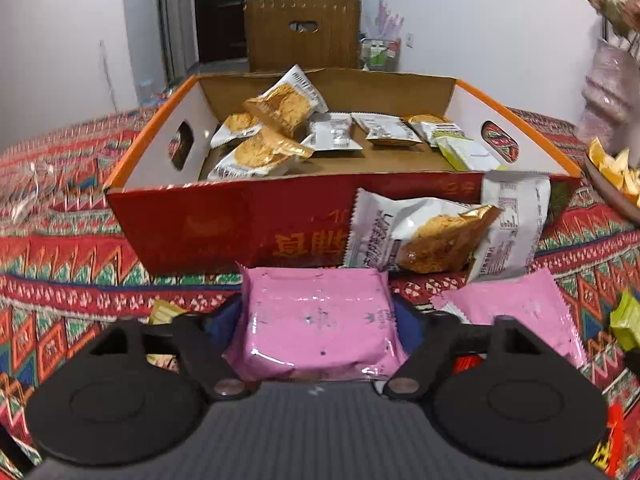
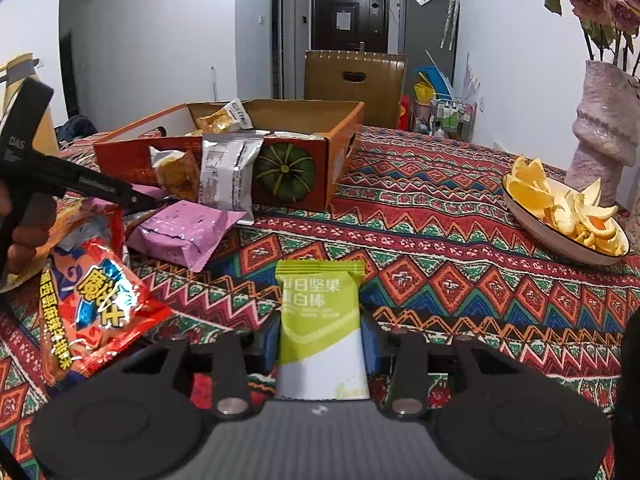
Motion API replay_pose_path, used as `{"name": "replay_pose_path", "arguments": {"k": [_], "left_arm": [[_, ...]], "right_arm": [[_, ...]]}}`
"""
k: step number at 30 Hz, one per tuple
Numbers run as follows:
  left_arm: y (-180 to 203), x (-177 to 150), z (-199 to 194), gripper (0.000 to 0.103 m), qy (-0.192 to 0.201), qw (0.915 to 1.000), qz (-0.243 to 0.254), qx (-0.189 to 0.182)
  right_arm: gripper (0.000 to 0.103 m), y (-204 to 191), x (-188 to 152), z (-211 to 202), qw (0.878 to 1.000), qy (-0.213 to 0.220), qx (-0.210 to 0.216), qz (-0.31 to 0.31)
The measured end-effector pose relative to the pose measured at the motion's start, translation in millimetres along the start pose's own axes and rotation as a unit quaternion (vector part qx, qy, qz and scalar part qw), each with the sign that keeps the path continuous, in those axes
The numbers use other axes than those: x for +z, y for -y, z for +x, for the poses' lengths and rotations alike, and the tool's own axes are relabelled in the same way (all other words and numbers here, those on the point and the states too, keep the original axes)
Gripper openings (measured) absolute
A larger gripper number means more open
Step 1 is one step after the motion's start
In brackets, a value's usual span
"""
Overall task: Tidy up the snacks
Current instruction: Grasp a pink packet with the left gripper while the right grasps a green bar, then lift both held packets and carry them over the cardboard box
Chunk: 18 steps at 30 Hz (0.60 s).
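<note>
My left wrist view low, close to the cardboard box (image 1: 256,216), my right further back, perhaps rightward, both facing it.

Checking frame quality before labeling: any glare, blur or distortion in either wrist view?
Left wrist: glare streaks on the pink packet between the left gripper fingers; flowers at the top-right edge smeared; fisheye bends the cardboard box and darkens the corners. Right wrist: sharper overall; the green-and-white bar in the right gripper reads clearly; shine on the red snack bag; same dark corners.
</note>
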<state>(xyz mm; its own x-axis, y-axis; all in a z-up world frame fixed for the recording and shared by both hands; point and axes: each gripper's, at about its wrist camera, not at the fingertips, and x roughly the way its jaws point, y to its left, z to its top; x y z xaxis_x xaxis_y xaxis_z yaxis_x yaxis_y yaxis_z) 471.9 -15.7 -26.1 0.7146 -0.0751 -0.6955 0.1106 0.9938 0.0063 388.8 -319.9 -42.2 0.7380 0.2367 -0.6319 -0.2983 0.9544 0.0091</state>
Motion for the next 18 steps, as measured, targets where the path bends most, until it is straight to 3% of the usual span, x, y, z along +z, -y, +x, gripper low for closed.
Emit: {"name": "replay_pose_path", "arguments": {"k": [4,7,12,18], "left_arm": [[-1.6,-0.7,-10.1,0.067,0.0,1.0,-0.004,0.0],[-1.1,-2.9,-35.5,0.067,0.022,0.9997,0.001,0.006],[-11.8,-18.7,-106.3,0.067,0.068,0.997,-0.036,-0.008],[-14.8,-69.7,-194.6,0.067,0.106,0.9915,-0.072,-0.027]], "right_arm": [[0.037,-4.8,-0.1,-4.1,1.0,0.003,0.007,-0.008],[0.037,-9.7,-0.3,-12.9,1.0,0.011,0.011,-0.009],[0.037,-18.1,-1.0,-47.8,0.999,0.044,0.008,0.01],[0.037,-47.5,-21.9,-103.3,0.997,0.059,0.036,0.029]]}}
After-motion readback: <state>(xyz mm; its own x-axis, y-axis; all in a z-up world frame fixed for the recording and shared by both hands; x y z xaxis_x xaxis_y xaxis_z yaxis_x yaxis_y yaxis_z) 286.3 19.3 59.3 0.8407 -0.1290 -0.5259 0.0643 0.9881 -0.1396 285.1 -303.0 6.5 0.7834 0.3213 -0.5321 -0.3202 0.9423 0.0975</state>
